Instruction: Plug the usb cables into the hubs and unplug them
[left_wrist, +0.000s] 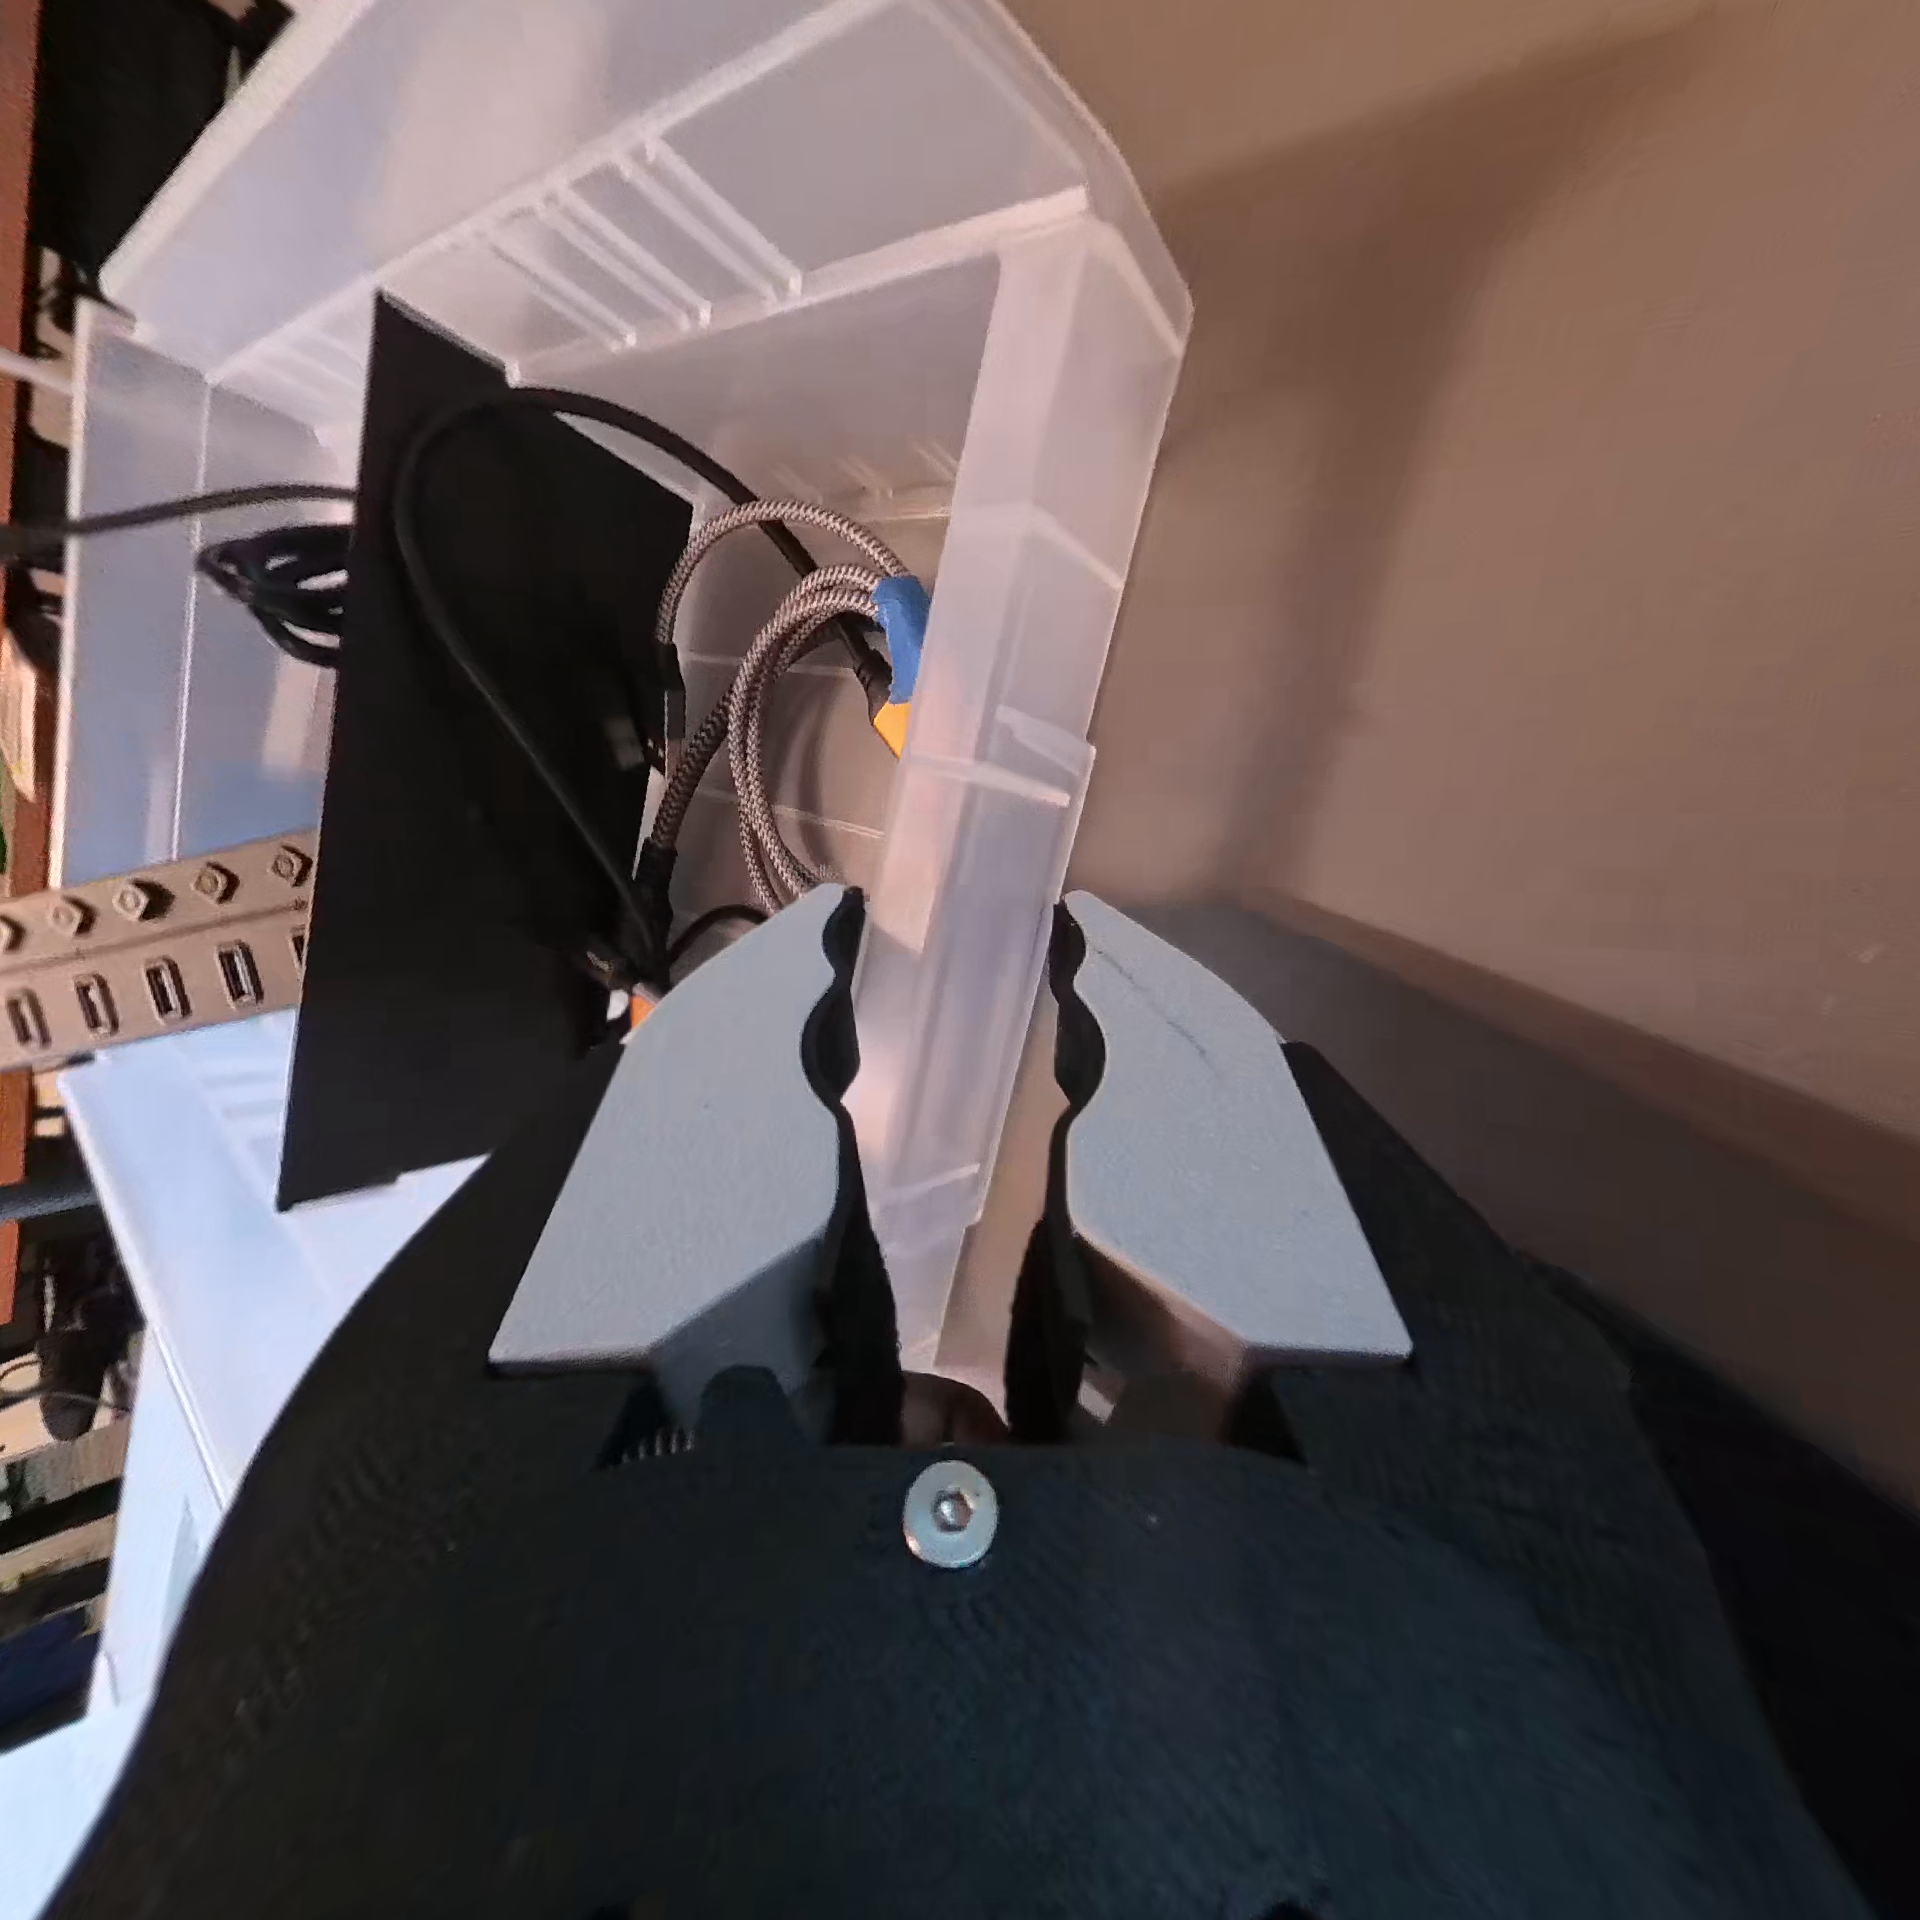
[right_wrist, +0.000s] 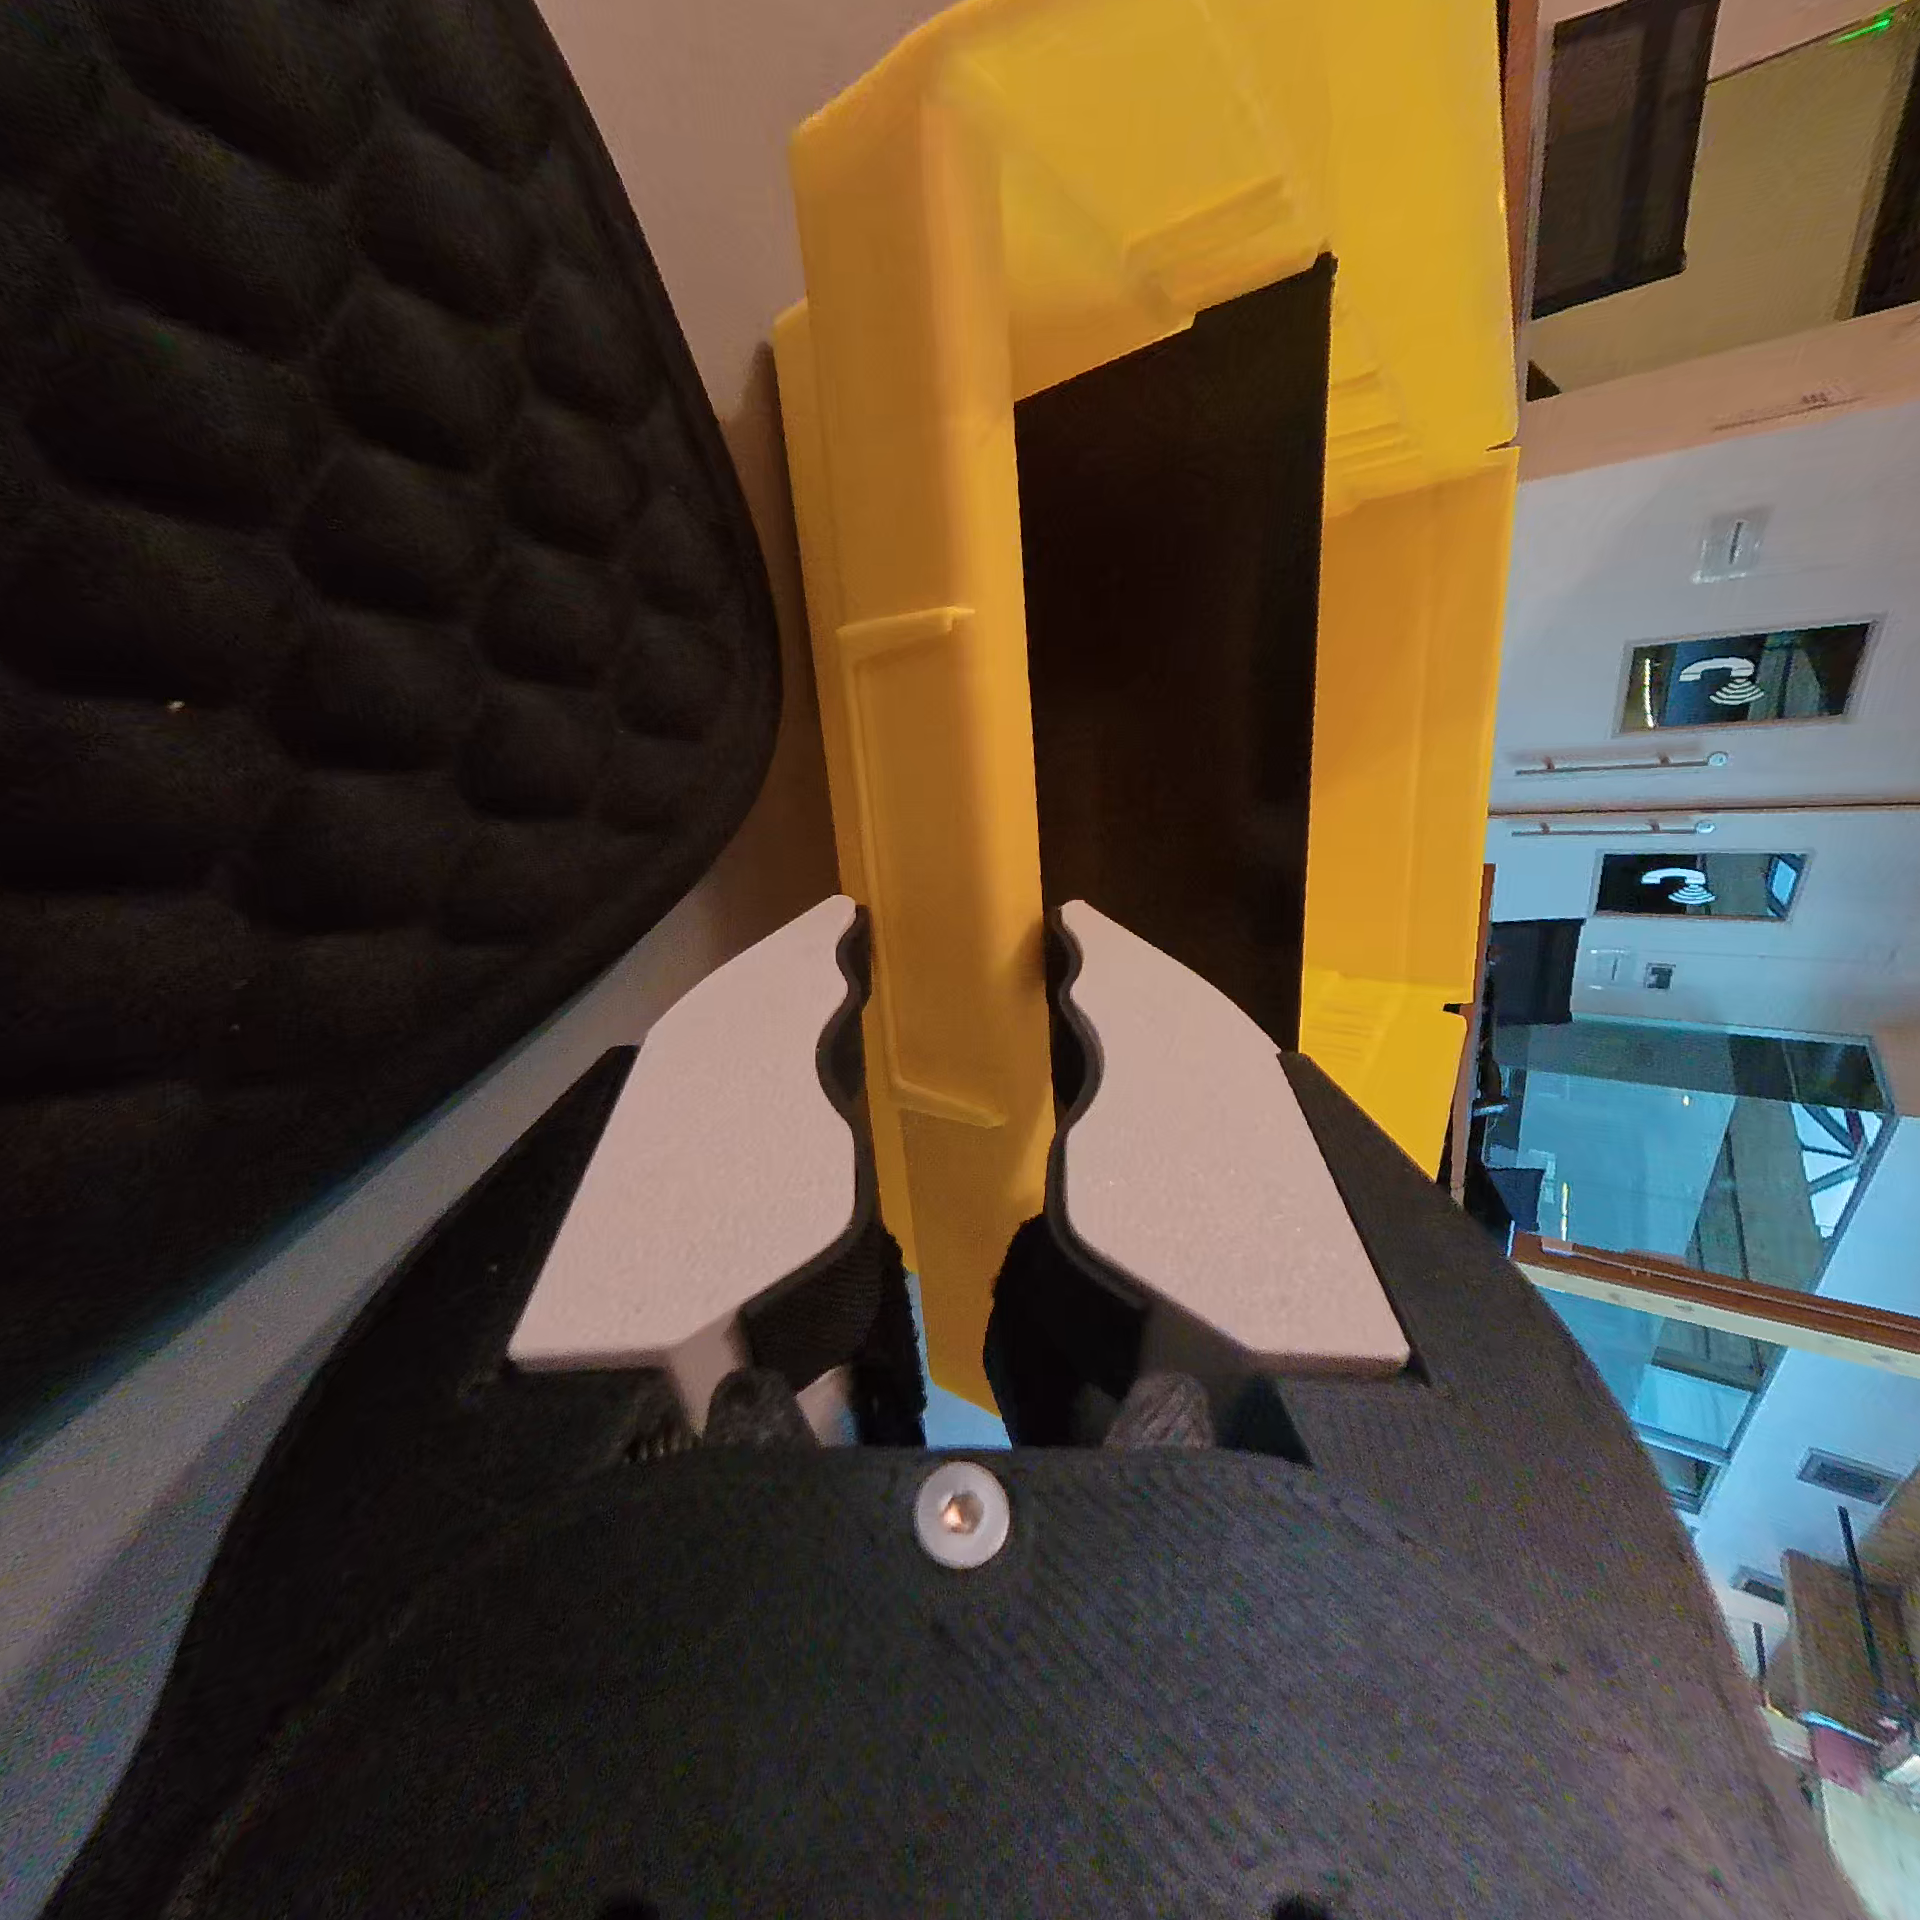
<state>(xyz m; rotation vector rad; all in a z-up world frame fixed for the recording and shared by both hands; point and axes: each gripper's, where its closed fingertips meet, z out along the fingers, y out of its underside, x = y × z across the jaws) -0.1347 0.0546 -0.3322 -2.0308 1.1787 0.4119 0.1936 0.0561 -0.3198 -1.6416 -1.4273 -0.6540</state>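
In the left wrist view my left gripper (left_wrist: 956, 914) is shut on the rim of a clear plastic bin (left_wrist: 1039, 582). The bin holds braided grey USB cables (left_wrist: 748, 707), thin black cables (left_wrist: 499, 665), a plug with blue and orange parts (left_wrist: 899, 665) and a black sheet (left_wrist: 468, 790). A grey strip-shaped USB hub (left_wrist: 145, 966) with several ports juts in from the left. In the right wrist view my right gripper (right_wrist: 951, 925) is shut on the wall of a yellow plastic bin (right_wrist: 914, 644) with a black sheet (right_wrist: 1174, 665) inside.
A beige wall (left_wrist: 1558, 416) stands behind the clear bin. A white bin or lid (left_wrist: 208, 1195) lies below the hub. A black quilted cushion (right_wrist: 312, 623) fills the left of the right wrist view. Shelves and room fittings (right_wrist: 1714, 831) show at its right.
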